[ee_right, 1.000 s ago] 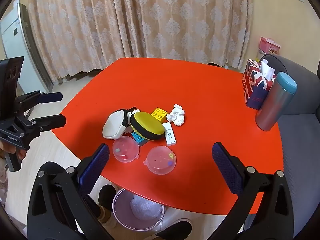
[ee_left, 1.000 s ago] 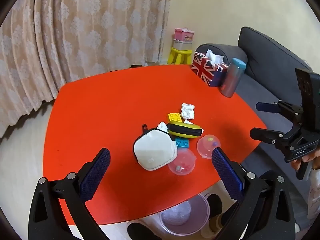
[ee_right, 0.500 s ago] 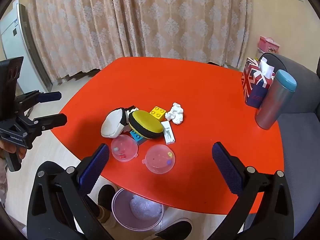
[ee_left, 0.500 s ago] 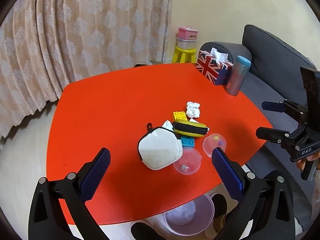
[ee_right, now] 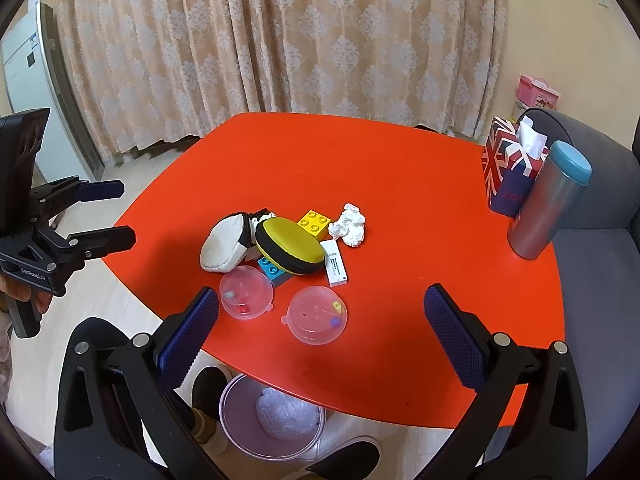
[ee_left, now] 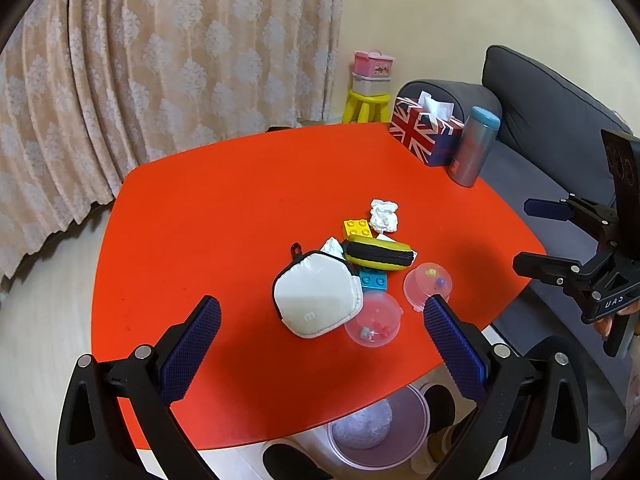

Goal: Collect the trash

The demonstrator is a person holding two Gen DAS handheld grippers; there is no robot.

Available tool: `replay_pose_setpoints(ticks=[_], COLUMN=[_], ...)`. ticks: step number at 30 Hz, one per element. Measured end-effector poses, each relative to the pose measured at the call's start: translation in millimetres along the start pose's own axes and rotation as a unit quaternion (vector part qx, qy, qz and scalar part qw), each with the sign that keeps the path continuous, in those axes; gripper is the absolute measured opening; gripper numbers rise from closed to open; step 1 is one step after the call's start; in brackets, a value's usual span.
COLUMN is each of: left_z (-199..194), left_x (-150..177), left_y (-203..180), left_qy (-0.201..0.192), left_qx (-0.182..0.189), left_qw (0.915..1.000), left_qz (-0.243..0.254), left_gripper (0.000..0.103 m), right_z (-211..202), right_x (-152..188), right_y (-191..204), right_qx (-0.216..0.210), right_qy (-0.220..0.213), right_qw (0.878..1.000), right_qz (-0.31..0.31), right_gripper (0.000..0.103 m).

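Left wrist view: the left gripper [ee_left: 316, 340] has backed off slightly from the red desk [ee_left: 224, 208], jaws wide and empty; the crumpled tissue [ee_left: 384, 216] lies untouched beside the yellow brick [ee_left: 357, 227].

Right wrist view: the right gripper [ee_right: 320, 332] hovers nearly unmoved, jaws wide, the bin [ee_right: 272, 416] waiting below, so no pickup has begun.

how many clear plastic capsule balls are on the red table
2. One sits at the near edge below the white pouch; the other lies just right of it, in front of the yellow case. None seem hidden.
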State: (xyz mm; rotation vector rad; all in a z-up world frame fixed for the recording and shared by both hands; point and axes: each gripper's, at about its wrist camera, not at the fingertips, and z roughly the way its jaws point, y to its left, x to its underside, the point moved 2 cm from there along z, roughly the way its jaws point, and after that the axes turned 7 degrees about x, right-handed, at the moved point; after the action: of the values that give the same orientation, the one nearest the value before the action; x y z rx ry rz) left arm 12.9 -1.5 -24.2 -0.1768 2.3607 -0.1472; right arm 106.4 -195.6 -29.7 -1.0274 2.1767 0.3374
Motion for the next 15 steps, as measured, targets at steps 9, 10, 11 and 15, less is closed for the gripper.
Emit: replay_pose_setpoints(ticks=[9, 10, 11, 15], left_z=[-0.8, -1.1, -1.1, -0.8], left_x=[-4.9, -5.2, -5.4, -6.3], left_y=[-1.7, -1.5, -1.5, -1.3], left_qy=[-0.002, -0.002, -0.002, -0.003], left_qx=[-0.004, -0.004, -0.004, -0.006], left_qw=[0.9999, 0.9999, 0.9999, 0.9999], left_qz=[0.011, 0.01, 0.01, 0.008], left_gripper=[0.097, 0.097, 0.097, 0.097], right_z=[0.0, 0.4, 0.4, 0.5], right_x=[1.1, 0.6, 0.7, 1.0], right_y=[-0.8, -0.6, -0.6, -1.0], right_qx=[0.0, 0.0, 0.0, 0.0], right_qy=[0.0, -0.001, -0.001, -0.001], right_qw=[1.0, 1.0, 1.0, 1.0], right_qz=[-0.001, 0.0, 0.0, 0.0], right_gripper=[0.1, 0.1, 0.1, 0.1])
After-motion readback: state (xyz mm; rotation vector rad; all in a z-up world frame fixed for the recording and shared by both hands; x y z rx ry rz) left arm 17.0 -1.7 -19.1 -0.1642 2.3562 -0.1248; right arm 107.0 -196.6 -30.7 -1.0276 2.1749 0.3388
